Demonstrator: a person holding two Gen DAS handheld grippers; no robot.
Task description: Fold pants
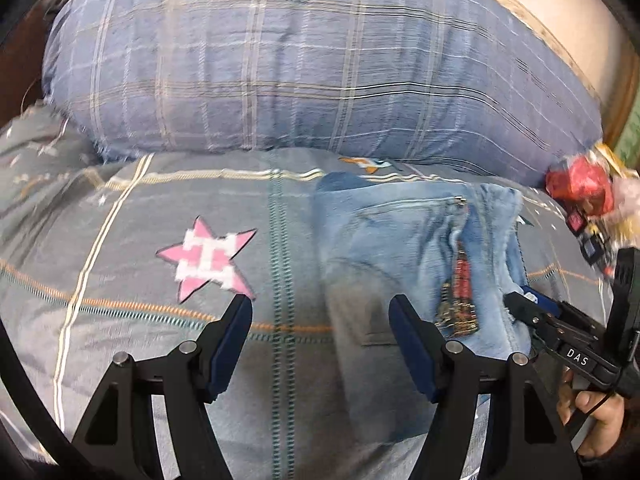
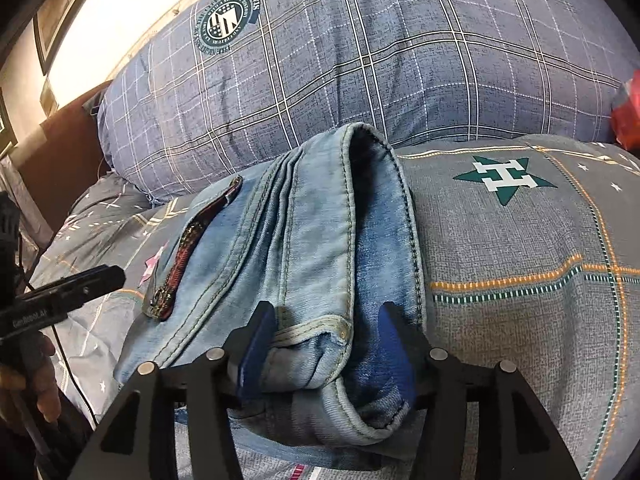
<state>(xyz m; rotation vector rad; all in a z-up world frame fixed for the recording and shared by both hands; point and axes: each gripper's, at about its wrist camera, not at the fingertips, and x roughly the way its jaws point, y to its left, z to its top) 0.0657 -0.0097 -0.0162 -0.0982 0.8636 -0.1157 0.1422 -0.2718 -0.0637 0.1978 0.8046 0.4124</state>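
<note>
Folded light-blue jeans (image 1: 400, 240) (image 2: 312, 220) with a red embroidered strip (image 2: 180, 264) lie on the grey patterned bedspread (image 1: 120, 280). My left gripper (image 1: 320, 304) hangs open above the bedspread at the jeans' left edge, with nothing between its fingers; in the right wrist view it (image 2: 116, 276) pokes in from the left, clear of the denim. My right gripper (image 2: 326, 312) stands open astride the thick folded edge of the jeans, and the denim roll fills the gap between its blue pads (image 2: 256, 344). Seen from the left wrist, it (image 1: 516, 302) sits at the jeans' right edge.
A large blue plaid pillow (image 1: 280, 60) (image 2: 360, 60) lies just behind the jeans. Red and yellow packets (image 1: 580, 188) (image 2: 628, 112) sit at the pillow's right end. A person's hands (image 1: 600, 420) (image 2: 36, 380) hold the gripper handles. A pale wall rises behind the bed.
</note>
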